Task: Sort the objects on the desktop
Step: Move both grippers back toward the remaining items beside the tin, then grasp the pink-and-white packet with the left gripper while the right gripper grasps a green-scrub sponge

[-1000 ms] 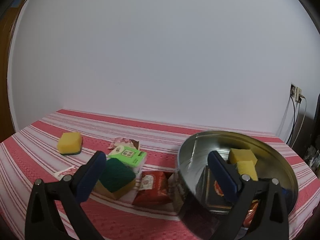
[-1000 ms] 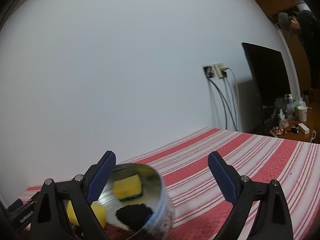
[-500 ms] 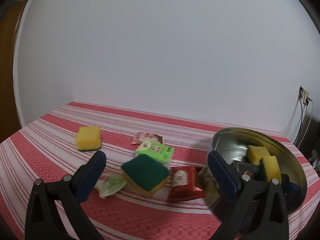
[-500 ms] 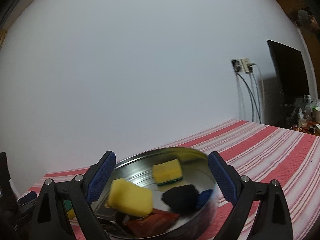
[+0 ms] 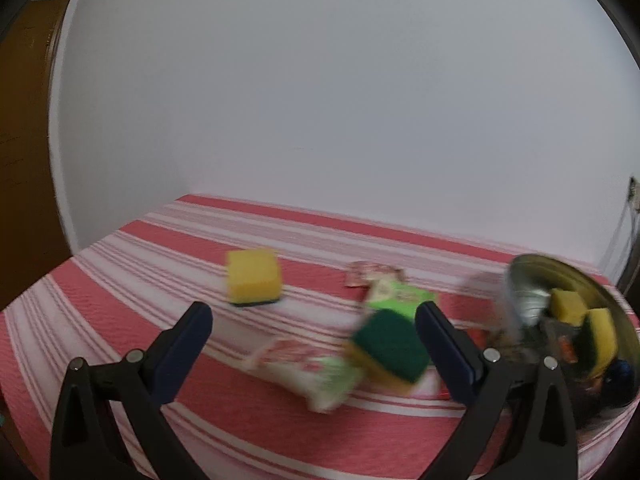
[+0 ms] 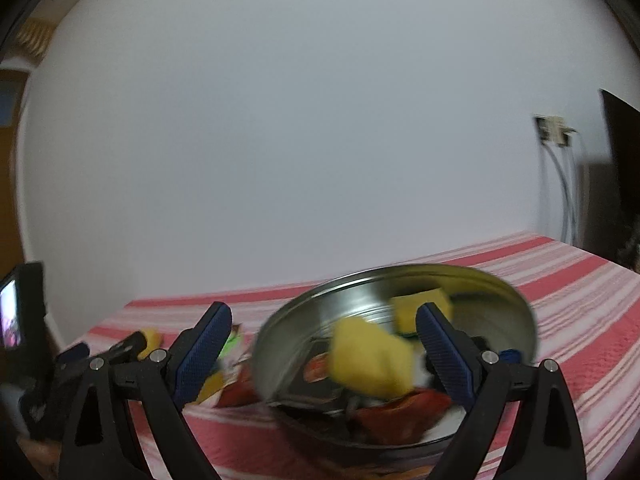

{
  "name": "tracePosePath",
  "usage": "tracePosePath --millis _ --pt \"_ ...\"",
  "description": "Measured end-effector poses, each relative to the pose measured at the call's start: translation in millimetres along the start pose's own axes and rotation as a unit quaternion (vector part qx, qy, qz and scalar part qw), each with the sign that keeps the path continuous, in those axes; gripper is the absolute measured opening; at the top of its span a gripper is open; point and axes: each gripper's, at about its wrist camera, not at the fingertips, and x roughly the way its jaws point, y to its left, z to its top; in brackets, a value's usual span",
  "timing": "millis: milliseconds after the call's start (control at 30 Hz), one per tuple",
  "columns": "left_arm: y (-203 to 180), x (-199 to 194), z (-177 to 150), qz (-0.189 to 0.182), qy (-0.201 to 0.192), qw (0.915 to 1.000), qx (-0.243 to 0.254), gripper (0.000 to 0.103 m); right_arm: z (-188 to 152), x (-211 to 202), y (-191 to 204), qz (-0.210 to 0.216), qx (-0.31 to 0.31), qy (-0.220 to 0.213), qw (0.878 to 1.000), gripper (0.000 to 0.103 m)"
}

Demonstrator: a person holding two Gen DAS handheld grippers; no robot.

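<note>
So both grippers are hanging wide apart with nothing between the pads. The left gripper (image 5: 314,344) is pointing down at the loose pile on the striped tablecloth (image 5: 132,280): a white-and-red packet (image 5: 308,368) is lying just beyond its fingertips, long axis running from near right to far left, and the green-topped sponge (image 5: 386,346) is sitting right beside the right finger. 1 yellow sponge (image 5: 253,276) is lying farther off, to the left. The right gripper (image 6: 324,344) is hovering over the metal bowl (image 6: 508,300), already holding 2 yellow sponges and wrappers. I'm guessing the left hand is nearer to whatever goes next; it's blurry though.
</note>
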Motion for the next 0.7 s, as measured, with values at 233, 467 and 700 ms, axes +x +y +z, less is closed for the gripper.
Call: tracePosePath --millis 233,467,700 --pt "55.2 24.5 5.2 0.06 0.041 0.9973 -0.015 0.102 -10.5 16.2 39.6 0.063 -0.036 0.052 0.996 0.08" --pt "90.4 39.5 1.6 0.045 0.085 0.9936 -0.06 0.102 -24.5 46.0 70.4 0.139 -0.05 0.145 0.978 0.057" --pt "96.4 34.7 -0.2 0.038 0.095 0.9942 -0.034 0.102 -36.2 96.3 113.4 0.171 -0.125 0.227 0.951 0.058"
